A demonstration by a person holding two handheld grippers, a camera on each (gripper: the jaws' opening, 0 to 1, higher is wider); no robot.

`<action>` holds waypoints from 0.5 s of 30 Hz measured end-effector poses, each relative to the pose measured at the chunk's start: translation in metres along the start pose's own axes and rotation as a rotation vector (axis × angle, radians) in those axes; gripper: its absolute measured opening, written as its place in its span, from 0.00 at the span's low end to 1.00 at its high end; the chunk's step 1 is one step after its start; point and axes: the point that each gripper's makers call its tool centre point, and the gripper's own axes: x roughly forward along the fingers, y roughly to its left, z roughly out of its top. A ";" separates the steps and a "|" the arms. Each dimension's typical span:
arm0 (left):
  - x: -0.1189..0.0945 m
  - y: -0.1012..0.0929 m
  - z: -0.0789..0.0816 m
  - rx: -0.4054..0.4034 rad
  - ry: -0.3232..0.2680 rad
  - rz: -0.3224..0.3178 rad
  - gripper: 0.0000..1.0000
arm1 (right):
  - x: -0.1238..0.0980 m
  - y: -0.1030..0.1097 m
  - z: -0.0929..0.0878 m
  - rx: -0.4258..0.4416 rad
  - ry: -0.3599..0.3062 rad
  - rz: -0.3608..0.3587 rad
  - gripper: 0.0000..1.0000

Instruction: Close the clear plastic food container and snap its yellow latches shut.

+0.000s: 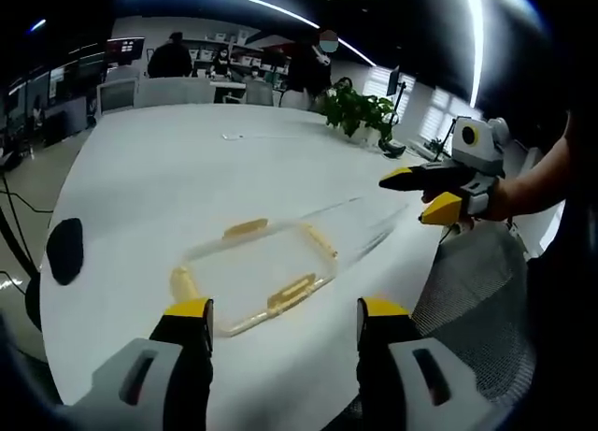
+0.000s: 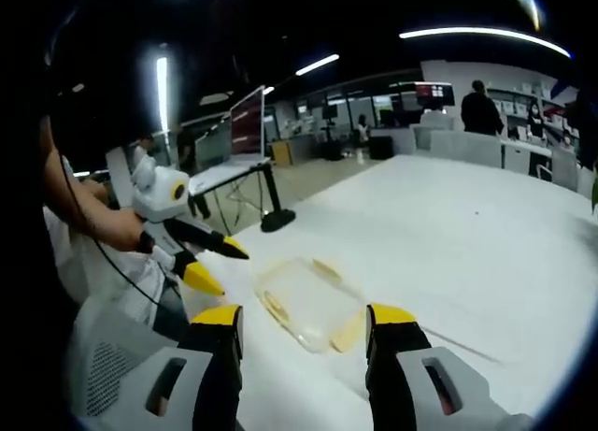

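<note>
- The clear plastic food container [image 1: 252,272] sits on the white counter [image 1: 168,179], near the edge closest to the person, just ahead of the left tool [image 1: 283,321].
- In the left gripper view its yellow latches [image 1: 291,292] ring the rim: one on the far side, one on each end, one on the near side. Whether the lid is seated I can't tell; a faint clear streak runs off toward the right of that view, and it may be the lid or only glare.
- My read: we're at the very start. Neither tool touches the container, and no latch can be called snapped from here. Closing and all the latching look to be ahead.
- Left tool: jaws spread wide, nothing between them, hovering short of the container.
- Right tool [image 2: 303,323]: likewise parted and empty, with the container [image 2: 308,303] lying between and just beyond its tips.
- The left gripper view offers the right tool [image 1: 428,193] from the side, off past the counter's edge and held by a hand [image 1: 500,199], plus a potted plant [image 1: 360,111] at the far end and people standing beyond.
- The right gripper view offers the reverse: the left tool [image 2: 213,263] coming in from the left, pointing down toward the container, a monitor [image 2: 247,122] on a stand behind it, and open office floor.
</note>
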 end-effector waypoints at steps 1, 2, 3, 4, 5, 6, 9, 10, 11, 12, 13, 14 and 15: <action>0.000 0.001 0.000 0.003 0.001 0.000 0.61 | 0.001 0.000 0.000 -0.001 0.002 0.000 0.52; 0.000 0.003 -0.001 0.006 0.004 -0.002 0.61 | 0.002 -0.001 -0.001 -0.001 0.004 0.000 0.52; 0.000 0.004 -0.001 0.010 0.007 -0.004 0.61 | 0.003 -0.001 -0.001 -0.001 0.005 0.000 0.53; 0.000 0.006 -0.002 0.013 0.010 -0.006 0.61 | 0.004 -0.001 -0.002 -0.003 0.007 0.000 0.53; -0.001 0.008 -0.002 0.016 0.012 -0.010 0.61 | 0.005 -0.002 -0.002 -0.004 0.009 0.000 0.53; -0.001 0.009 -0.002 0.016 0.013 -0.012 0.61 | 0.005 -0.002 -0.002 -0.004 0.010 0.000 0.53; -0.001 0.013 -0.004 0.026 0.027 -0.021 0.61 | 0.007 -0.001 -0.004 -0.014 0.020 0.007 0.52; -0.001 0.014 -0.004 0.030 0.029 -0.020 0.61 | 0.008 -0.001 -0.005 -0.017 0.024 0.007 0.53; -0.001 0.015 -0.004 0.038 0.032 -0.022 0.61 | 0.008 -0.001 -0.006 -0.018 0.026 0.008 0.53; 0.000 0.017 -0.004 0.039 0.034 -0.024 0.61 | 0.009 -0.002 -0.007 -0.020 0.031 0.008 0.53; 0.000 0.018 -0.004 0.038 0.037 -0.027 0.61 | 0.009 -0.002 -0.007 -0.021 0.032 0.008 0.53; 0.001 0.020 -0.003 0.035 0.040 -0.031 0.61 | 0.010 -0.002 -0.007 -0.022 0.036 0.008 0.53; 0.001 0.021 -0.003 0.037 0.040 -0.031 0.61 | 0.010 -0.002 -0.007 -0.022 0.037 0.008 0.53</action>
